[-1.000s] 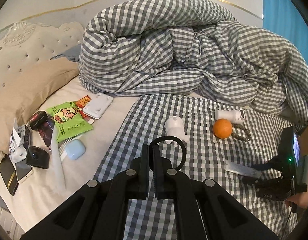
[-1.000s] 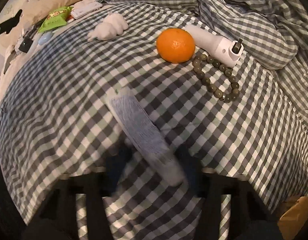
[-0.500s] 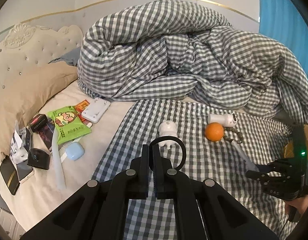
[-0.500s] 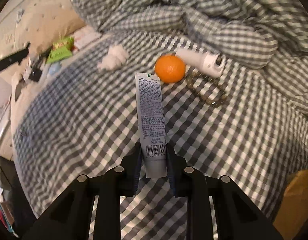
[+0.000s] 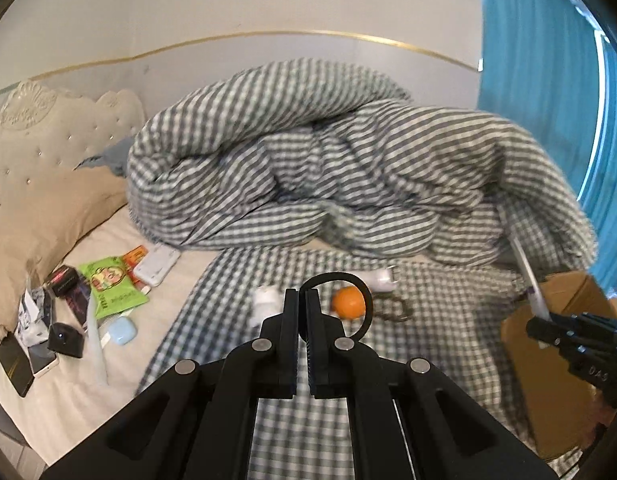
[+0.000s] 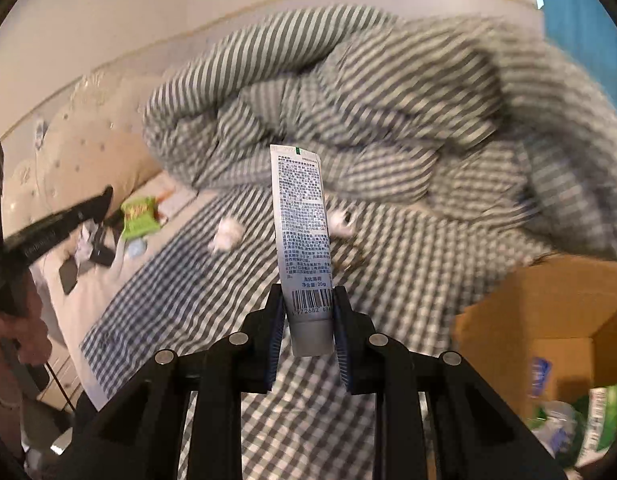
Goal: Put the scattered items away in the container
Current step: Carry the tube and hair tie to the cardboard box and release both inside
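On the bed (image 5: 448,292), most clutter is lying unboxed while the right gripper (image 6: 308,316) is pinching a tube (image 6: 302,220) near the box (image 6: 548,304); the left gripper (image 5: 302,312) is pressed together on a black loop (image 5: 358,296).

A home bedroom: a bed (image 5: 180,280) with a cream tufted headboard (image 5: 48,140) at nine o'clock, a tan pillow (image 5: 48,208), a heaped gingham duvet (image 5: 328,168) at twelve, and a blue curtain (image 5: 540,100) at two.
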Tool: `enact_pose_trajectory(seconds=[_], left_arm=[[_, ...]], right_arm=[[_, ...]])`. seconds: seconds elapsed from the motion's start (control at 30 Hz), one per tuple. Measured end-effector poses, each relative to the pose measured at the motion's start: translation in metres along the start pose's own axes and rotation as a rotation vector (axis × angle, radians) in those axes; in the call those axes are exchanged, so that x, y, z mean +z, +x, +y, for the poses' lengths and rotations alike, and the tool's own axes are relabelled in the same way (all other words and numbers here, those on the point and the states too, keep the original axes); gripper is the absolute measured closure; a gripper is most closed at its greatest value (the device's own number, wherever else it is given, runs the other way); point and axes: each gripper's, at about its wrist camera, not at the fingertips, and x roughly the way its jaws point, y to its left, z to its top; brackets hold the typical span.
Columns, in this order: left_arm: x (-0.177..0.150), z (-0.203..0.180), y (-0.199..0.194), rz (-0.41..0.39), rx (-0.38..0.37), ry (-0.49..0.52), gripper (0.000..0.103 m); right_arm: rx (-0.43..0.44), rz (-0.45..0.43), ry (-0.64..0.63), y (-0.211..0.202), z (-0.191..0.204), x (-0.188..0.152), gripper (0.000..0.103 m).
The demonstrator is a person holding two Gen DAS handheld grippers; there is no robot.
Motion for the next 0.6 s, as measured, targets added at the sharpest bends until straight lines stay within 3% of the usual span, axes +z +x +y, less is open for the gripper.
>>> enact_pose_trajectory(seconds=[0.2, 0.3, 0.6], left_arm=[[0.007, -0.048, -0.026, -0.045, -0.041, 0.034, 0.101], [0.008, -0.073, -0.035, -0.051, -0.080, 0.037, 0.101], [0.006, -0.147, -0.053, -0.062, -0.197, 0.113, 0.100]], right_arm=[[-0.118, -0.119, 0.013, -0.068, -0.020, 0.000, 0.080], [-0.224, -0.162, 0.008, -0.097, -0.030, -0.004, 0.081], [-0.385, -0.183, 0.080, -0.150, -0.077, -0.032, 0.080]])
